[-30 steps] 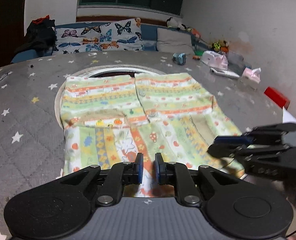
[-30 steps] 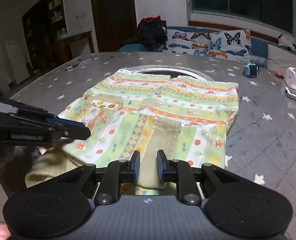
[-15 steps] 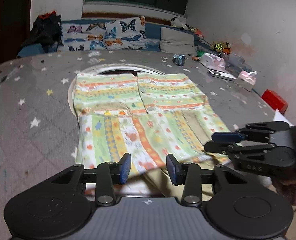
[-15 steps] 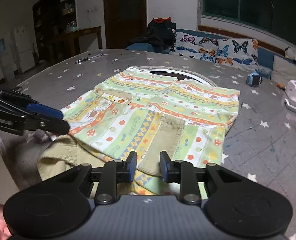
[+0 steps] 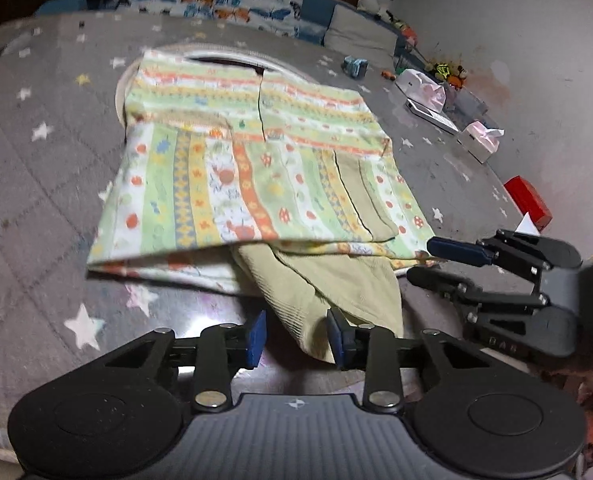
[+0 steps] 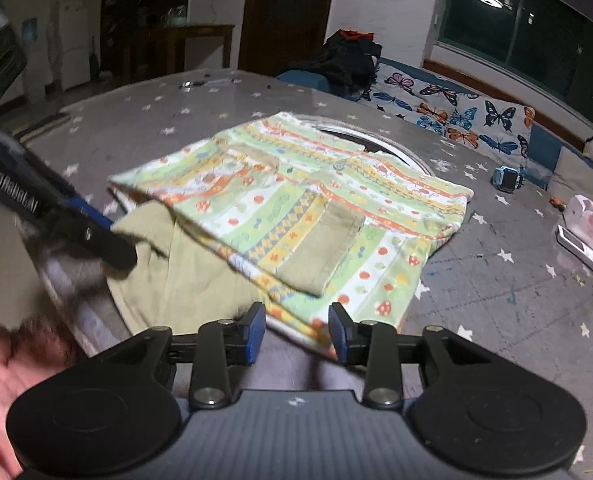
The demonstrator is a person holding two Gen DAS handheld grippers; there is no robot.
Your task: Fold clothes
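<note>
Looking ahead, we see the shirt just past our left claw and right claw, both wide open, empty.

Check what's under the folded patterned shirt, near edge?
A plain olive-green ribbed garment sticks out from under the patterned shirt toward both open grippers. How far it runs beneath is covered; further back, a round white rim shows.

The garment has pale green, white, yellow and orange stripes with small printed figures, and plain olive cuffs. The counter is grey, scattered with white stars. At two o'clock lies a red box.
</note>
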